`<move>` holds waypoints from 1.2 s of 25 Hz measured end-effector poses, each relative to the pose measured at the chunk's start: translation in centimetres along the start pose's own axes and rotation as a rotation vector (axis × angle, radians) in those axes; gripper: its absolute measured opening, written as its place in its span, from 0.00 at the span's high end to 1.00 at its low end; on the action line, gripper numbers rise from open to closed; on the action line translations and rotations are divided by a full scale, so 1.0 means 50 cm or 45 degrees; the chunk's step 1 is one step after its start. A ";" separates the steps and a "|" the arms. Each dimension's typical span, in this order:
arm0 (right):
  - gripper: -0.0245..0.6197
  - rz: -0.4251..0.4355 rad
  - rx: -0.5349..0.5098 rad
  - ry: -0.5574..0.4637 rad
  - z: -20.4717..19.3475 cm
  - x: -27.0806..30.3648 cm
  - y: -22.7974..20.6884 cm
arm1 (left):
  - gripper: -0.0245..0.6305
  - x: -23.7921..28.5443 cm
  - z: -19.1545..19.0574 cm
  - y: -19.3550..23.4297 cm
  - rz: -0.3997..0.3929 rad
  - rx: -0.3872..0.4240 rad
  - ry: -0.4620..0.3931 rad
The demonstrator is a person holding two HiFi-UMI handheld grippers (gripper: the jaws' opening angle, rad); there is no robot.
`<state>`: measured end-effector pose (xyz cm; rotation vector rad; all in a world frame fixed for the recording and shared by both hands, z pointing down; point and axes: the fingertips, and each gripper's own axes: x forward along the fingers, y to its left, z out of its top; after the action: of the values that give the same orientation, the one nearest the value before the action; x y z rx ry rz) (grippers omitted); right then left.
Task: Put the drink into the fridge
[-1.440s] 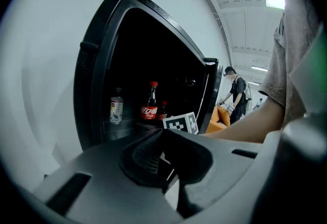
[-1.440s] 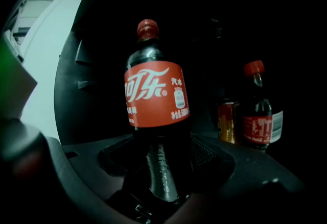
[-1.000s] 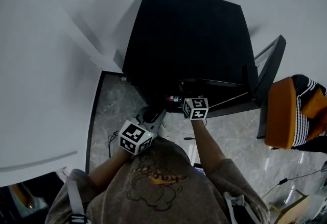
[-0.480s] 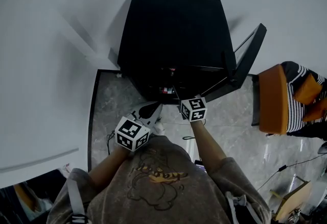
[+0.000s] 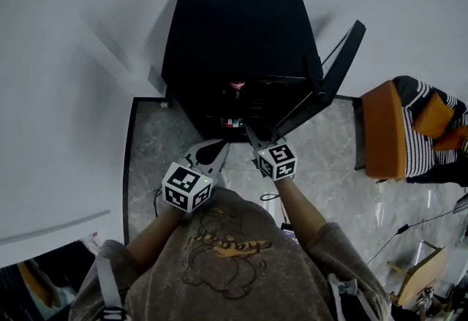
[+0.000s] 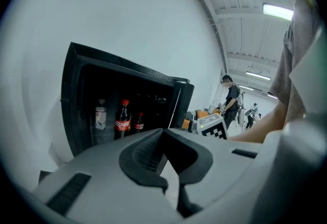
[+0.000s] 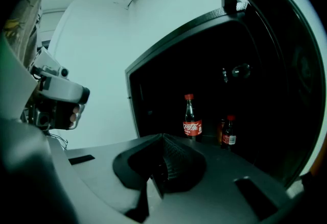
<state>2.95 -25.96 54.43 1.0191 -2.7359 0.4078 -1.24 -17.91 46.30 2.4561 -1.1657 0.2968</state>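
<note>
Cola bottle stood upright inside fridge, straight ahead of both grippers. Right gripper just clamped shut, nothing between jaws; left gripper clenched, empty too. Door hung open at fridge's right, right gripper nearer for closing it.

I have the black fridge straight ahead of my right tongs, its door swung open to the right. Inside, just past the tong tips and clear of them, the tall cola bottle stands upright, with a red cap and red label.
</note>
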 end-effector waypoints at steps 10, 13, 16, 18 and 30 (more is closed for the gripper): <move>0.93 0.111 -0.026 -0.075 0.079 -0.124 0.111 | 0.96 -0.029 0.000 -0.038 -0.030 0.055 0.014; 0.93 0.177 -0.028 -0.102 0.101 -0.156 0.159 | 0.96 -0.036 0.000 -0.047 -0.035 0.072 0.013; 0.93 0.223 -0.039 -0.126 0.113 -0.185 0.195 | 0.96 -0.042 0.001 -0.053 -0.031 0.078 0.003; 0.93 0.227 -0.035 -0.131 0.117 -0.202 0.207 | 0.96 -0.046 0.003 -0.058 -0.023 0.080 -0.007; 0.93 0.303 0.022 -0.201 0.162 -0.263 0.239 | 0.96 -0.076 0.011 -0.071 0.009 0.082 -0.043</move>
<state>4.15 -11.86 40.92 0.7600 -3.0134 0.4029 -0.87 -13.52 43.54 2.5222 -1.1966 0.3009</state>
